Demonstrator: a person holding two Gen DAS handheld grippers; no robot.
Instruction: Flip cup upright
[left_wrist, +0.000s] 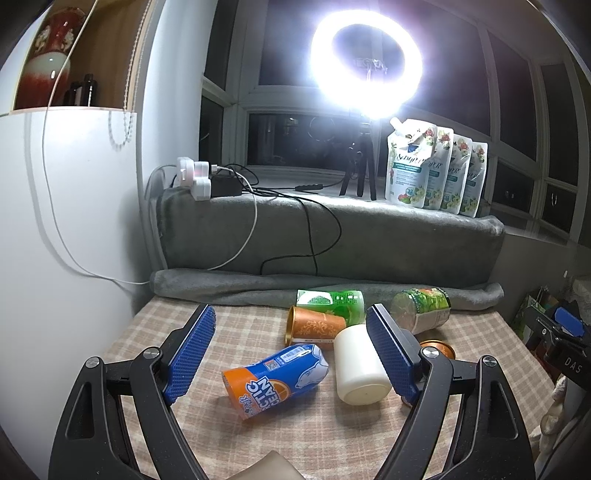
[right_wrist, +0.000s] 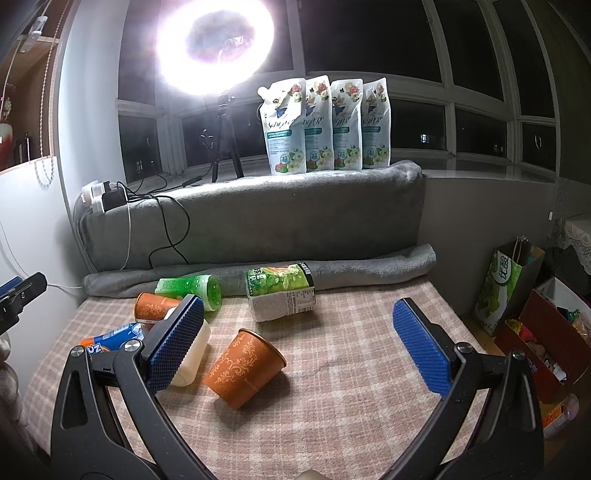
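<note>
two grippers, left gripper (left_wrist: 291, 349) and right gripper (right_wrist: 306, 343), hover spread wide and empty over the checked cloth (right_wrist: 351, 369); the near orange patterned paper cup (right_wrist: 243, 369) lies sideways mid-table, so clamp its wall gently, then tip it upright.

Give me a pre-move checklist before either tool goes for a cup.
1. Left tool open: ok, fingers spread wide, nothing held.
2. Right tool open: ok, also holding nothing.
3. Any cup already upright: not ok; the orange patterned cup, cream cup, blue and orange cup and the second orange cup all lie on their sides.
4. Nearest target clear to grasp: ok; the orange patterned cup lies apart from the others, between the right tool's fingers in its view.
5. Cream cup clear of the left tool: cannot tell; its right finger overlaps the cup.
6. Checked tablecloth flat: ok.
</note>
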